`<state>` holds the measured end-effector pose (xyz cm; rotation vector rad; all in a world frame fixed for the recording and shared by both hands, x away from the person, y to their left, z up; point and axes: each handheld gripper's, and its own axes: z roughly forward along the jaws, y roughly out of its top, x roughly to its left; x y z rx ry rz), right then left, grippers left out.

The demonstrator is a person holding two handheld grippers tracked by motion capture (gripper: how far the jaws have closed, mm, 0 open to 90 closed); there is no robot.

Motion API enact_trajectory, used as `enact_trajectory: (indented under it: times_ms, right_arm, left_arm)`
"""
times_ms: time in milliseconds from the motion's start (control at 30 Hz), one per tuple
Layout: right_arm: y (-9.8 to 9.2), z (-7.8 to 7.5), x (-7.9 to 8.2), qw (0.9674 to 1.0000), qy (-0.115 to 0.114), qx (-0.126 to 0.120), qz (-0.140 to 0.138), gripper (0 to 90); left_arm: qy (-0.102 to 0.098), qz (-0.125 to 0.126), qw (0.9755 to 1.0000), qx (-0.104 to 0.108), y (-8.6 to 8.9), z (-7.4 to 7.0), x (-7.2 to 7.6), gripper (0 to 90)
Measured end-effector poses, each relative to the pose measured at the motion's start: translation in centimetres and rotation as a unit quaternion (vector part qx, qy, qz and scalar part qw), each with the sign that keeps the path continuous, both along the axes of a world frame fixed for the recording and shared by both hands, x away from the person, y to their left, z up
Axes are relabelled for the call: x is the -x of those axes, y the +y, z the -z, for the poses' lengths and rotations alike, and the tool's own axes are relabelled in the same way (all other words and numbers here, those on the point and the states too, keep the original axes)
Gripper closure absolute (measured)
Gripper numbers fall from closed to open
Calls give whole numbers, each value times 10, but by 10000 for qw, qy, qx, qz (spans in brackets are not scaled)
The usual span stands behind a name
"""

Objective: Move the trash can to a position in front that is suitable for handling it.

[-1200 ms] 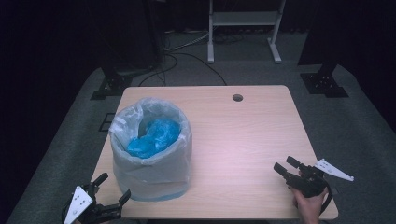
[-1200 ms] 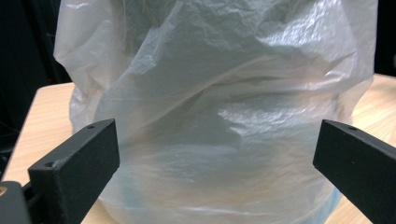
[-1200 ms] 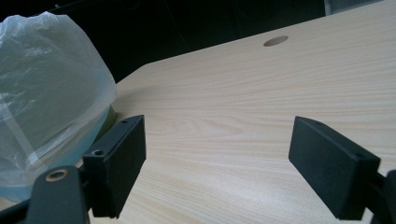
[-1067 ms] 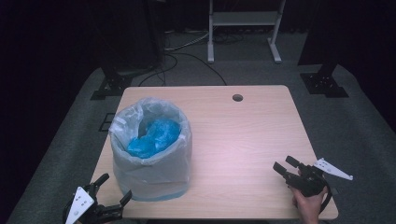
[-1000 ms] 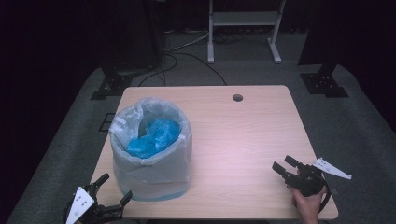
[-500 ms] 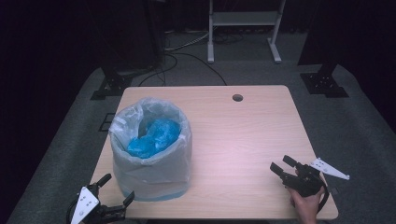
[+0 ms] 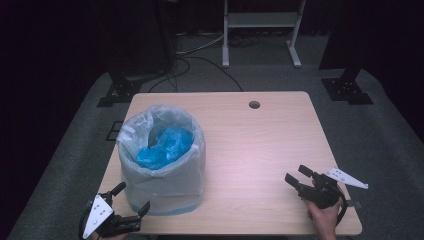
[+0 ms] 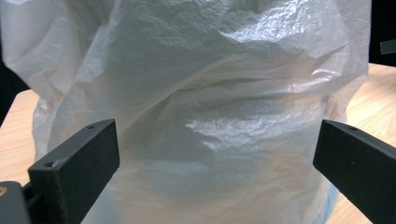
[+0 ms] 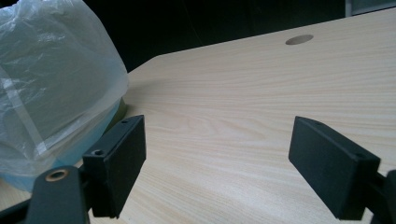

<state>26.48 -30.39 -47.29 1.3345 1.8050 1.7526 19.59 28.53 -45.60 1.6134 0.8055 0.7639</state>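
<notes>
A bin lined with a cloudy white plastic bag (image 7: 162, 165) stands on the left half of the wooden table (image 7: 260, 145), with crumpled blue material (image 7: 165, 145) inside. My left gripper (image 7: 131, 200) hovers at the table's near left corner, open, its jaws pointing at the bag's side (image 8: 210, 102) from close by. My right gripper (image 7: 298, 175) is held near the table's front right corner, open, with nothing between its fingers; it faces across the bare wood toward the bag (image 9: 51, 79).
A round cable hole (image 7: 254, 104) sits near the table's far edge, and appears again as the hole (image 9: 299, 39). Beyond the table are a dark floor, cables, black stand bases (image 7: 347, 87) and a white frame (image 7: 260, 30).
My right gripper has drifted slightly left and nearer. My left gripper has shifted a little right and nearer along the front edge. Both stay open.
</notes>
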Motion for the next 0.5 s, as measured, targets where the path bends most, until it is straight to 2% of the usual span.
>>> enact_trajectory:
  times_ms: [367, 500]
  right_arm:
    - [-1, -1, -2, 10000, -19, -22, -40, 177]
    - [-1, -1, -1, 10000, -25, -20, -28, 177]
  left_arm:
    - [-22, 31, 9999, -143, -13, -5, -12, 0]
    - [-61, 68, 9999, -143, -20, -9, -22, 0]
